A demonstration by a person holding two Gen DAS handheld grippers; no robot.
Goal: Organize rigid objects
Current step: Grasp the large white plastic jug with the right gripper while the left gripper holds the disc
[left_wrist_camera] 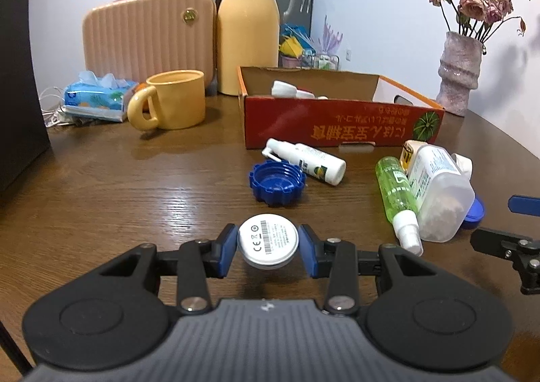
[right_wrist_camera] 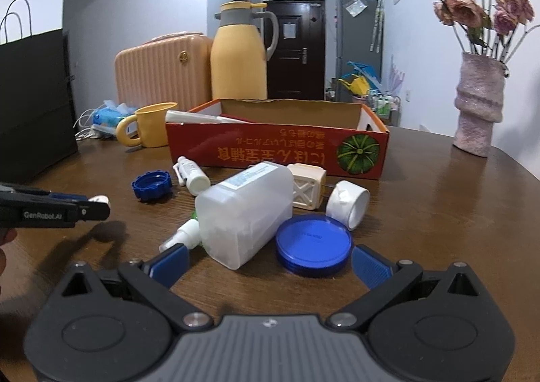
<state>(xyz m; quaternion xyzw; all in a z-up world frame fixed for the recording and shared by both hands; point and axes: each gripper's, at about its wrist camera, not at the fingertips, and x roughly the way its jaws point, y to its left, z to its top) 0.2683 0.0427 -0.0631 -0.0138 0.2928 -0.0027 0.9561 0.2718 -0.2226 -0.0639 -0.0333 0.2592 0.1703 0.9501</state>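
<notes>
White round disc [left_wrist_camera: 268, 241] sitting clamped in left gripper [left_wrist_camera: 268, 247], near red box [left_wrist_camera: 337, 122] | right gripper [right_wrist_camera: 268, 262] hovering spread apart before blue lid [right_wrist_camera: 313, 245], nearer than red box

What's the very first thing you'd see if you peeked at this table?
Probably the round white disc pinched in the left gripper up front. Behind it an open red cardboard box sits mid-table, with bottles and a blue ridged cap scattered before it. The open right gripper faces a flat blue lid and a big translucent bottle.
</notes>
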